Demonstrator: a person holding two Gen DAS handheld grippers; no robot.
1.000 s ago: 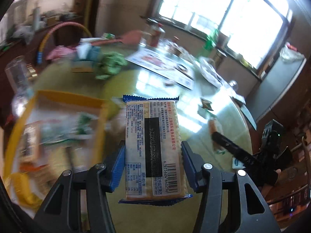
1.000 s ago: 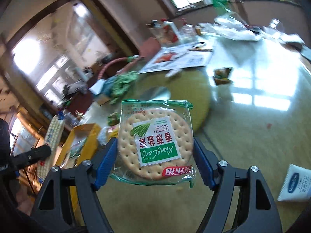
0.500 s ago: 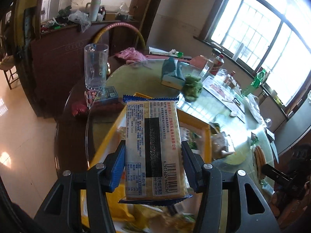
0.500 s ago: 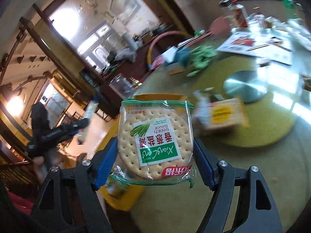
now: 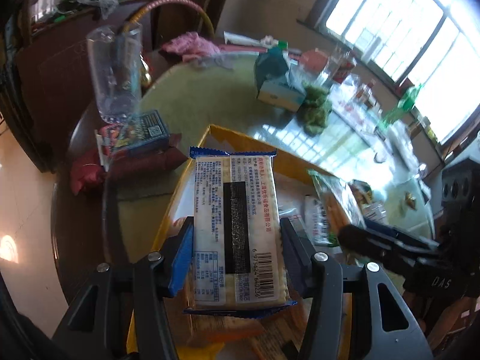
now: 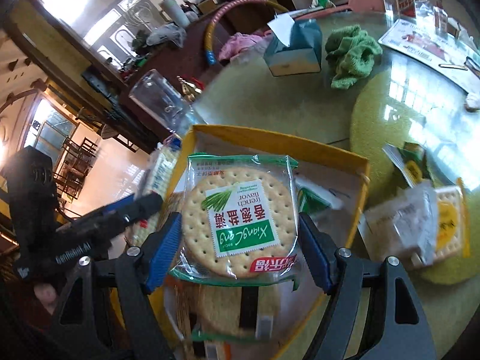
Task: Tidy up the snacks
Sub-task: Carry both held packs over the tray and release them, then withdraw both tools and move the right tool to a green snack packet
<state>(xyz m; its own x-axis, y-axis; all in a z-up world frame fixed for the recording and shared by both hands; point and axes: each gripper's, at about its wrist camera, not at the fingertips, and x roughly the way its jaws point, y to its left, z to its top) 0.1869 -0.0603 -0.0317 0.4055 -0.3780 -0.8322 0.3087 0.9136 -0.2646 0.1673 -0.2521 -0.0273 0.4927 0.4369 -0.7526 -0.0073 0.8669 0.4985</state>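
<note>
Left gripper (image 5: pixel 237 258) clamps a rectangular cracker pack (image 5: pixel 237 234), blue-trimmed, barcode side up, above the near-left corner of the yellow box (image 5: pixel 240 138). The box sits at the table's (image 5: pixel 192 99) left edge, with snack packets inside. Right gripper (image 6: pixel 240 246) clamps a round cracker pack (image 6: pixel 240 219) with a green label, over the box's middle. More wrapped crackers (image 6: pixel 420 234) lie on the table right of the box.
</note>
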